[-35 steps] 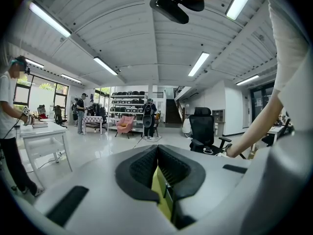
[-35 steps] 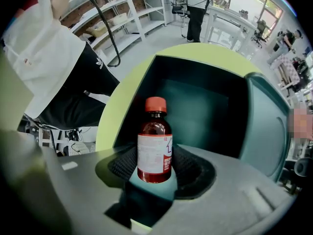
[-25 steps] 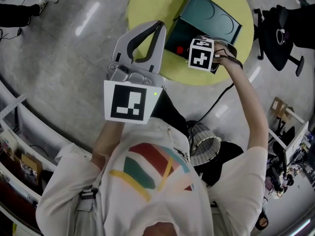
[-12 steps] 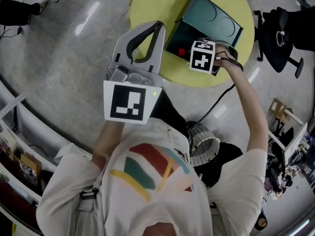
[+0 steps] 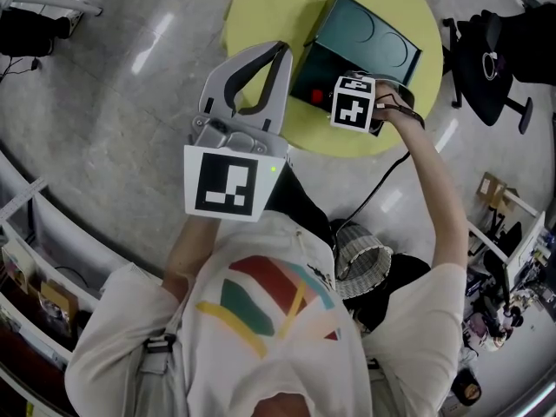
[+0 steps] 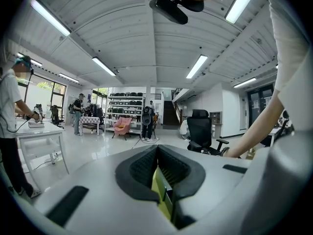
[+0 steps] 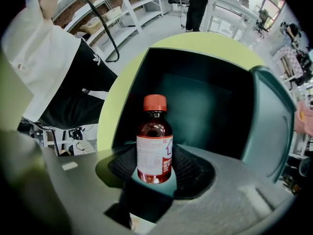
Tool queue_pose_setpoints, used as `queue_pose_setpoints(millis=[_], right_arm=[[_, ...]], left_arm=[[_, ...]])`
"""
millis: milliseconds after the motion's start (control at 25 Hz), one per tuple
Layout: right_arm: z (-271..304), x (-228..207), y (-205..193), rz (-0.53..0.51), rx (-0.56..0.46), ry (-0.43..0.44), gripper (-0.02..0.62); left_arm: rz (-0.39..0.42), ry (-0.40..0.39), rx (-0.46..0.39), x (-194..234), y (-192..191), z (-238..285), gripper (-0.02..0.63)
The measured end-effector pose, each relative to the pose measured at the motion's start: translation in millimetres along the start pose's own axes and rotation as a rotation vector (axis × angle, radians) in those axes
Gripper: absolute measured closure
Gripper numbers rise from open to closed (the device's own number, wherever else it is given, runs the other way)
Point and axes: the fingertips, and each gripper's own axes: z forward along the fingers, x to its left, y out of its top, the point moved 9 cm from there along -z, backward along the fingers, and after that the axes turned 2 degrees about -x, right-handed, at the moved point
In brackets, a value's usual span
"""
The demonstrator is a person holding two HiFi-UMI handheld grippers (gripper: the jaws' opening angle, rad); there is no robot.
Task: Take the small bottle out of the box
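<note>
A small amber bottle [image 7: 154, 141] with a red cap and white label stands between the pads of my right gripper [image 7: 154, 166], which is shut on it. The bottle sits just in front of the mouth of the dark teal box [image 7: 205, 97], whose lid hangs open on the right. In the head view the red cap [image 5: 318, 96] shows beside my right gripper [image 5: 330, 102] at the box [image 5: 365, 33] on the round yellow table [image 5: 261, 7]. My left gripper [image 5: 282, 52] is raised over the table's near left edge, tips together, holding nothing. The left gripper [image 6: 157, 148] looks out into the room.
A black office chair [image 5: 491, 68] stands right of the table. A woven basket [image 5: 360, 254] sits on the floor by the person's legs, and a black cable [image 5: 382, 176] runs down from the right gripper. Shelving [image 5: 35, 259] curves along the left.
Hardly anything differs. The right gripper with the bottle has shifted slightly toward the table's near edge; the left gripper has stayed put.
</note>
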Motion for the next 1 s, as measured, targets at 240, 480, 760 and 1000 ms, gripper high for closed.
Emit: queue_pose_setpoints(millis=[240, 480, 760, 1000], right_arm=[[-18, 3, 1, 0.046, -0.051, -0.041, 0.387], [-65, -4, -4, 0.135, -0.185, -0.206, 0.387], [-141, 0, 0, 0.25, -0.396, -0.418, 0.387], [-200, 24, 1, 0.35, -0.592, -0.588, 0.387]], left_arm=[[0.004, 0.002, -0.023, 0, 8, -3, 0.591], [0.033, -0.002, -0.074, -4, 26, 0, 0.591], [0.078, -0.026, -0.141, -14, 51, -4, 0.591], [0.107, -0.035, -0.203, -24, 75, -5, 0.591]])
